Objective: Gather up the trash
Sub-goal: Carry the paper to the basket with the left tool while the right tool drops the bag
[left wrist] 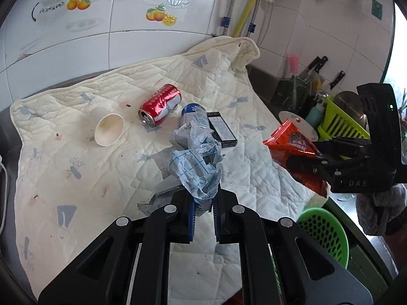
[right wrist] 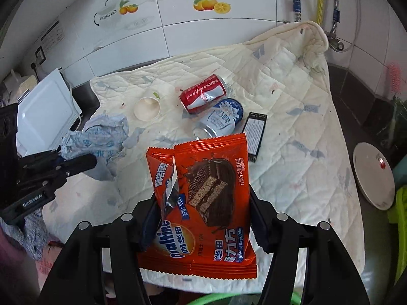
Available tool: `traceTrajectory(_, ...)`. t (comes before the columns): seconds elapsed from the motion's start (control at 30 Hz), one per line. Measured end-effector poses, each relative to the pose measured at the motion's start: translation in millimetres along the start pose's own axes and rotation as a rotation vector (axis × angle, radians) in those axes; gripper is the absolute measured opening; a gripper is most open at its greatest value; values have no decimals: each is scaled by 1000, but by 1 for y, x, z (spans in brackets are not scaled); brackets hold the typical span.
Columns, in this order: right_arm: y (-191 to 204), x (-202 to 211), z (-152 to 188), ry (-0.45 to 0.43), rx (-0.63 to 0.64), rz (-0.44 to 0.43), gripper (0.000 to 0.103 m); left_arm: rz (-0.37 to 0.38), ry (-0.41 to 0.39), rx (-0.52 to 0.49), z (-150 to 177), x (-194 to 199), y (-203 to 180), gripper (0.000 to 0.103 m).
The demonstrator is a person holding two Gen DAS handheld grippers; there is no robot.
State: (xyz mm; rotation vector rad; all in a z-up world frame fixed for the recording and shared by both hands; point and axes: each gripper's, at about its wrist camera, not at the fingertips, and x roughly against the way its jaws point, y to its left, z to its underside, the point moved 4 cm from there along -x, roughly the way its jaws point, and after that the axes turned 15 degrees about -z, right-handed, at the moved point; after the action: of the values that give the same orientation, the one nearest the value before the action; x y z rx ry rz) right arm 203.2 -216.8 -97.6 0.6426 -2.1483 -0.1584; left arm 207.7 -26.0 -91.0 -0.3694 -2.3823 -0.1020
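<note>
The left gripper (left wrist: 204, 208) pinches crumpled blue-printed white paper (left wrist: 197, 162); the right gripper (right wrist: 203, 218) clamps a torn orange foil snack wrapper (right wrist: 203, 203) (both above the quilted cream cloth (left wrist: 76, 132)). Slippery foil may slide free before reaching the green perforated plastic basket (left wrist: 323, 228).

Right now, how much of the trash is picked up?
Nothing shows as binned yet. In hand: the left gripper is shut on crumpled paper, and the right gripper holds an orange wrapper. Left on the cloth: a paper cup, a red can, a blue can and a black box.
</note>
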Motion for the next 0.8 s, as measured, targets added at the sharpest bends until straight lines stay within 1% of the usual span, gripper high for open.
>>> traceTrajectory(0.17, 7, 38, 55, -11, -19, 38, 59, 36, -6, -10, 24, 31, -31, 10)
traceTrajectory(0.33, 4, 70, 108, -4, -78, 73, 61, 84, -3, -36, 49, 57, -66, 10)
traceTrajectory(0.5, -3, 92, 153, 6, -135, 112, 64, 135, 2, -71, 68, 76, -97, 10)
traceTrajectory(0.63, -11, 102, 179, 8, -173, 146, 71, 167, 18, -94, 83, 84, -118, 10)
traceTrajectory(0.7, -14, 107, 188, 5, -195, 147, 74, 181, 31, -108, 89, 85, -128, 10)
traceTrajectory(0.73, -16, 110, 192, 0, -202, 151, 78, 185, 36, -116, 93, 86, -134, 10)
traceTrajectory(0.8, -19, 116, 199, -9, -206, 173, 79, 199, 46, -127, 97, 86, -142, 10)
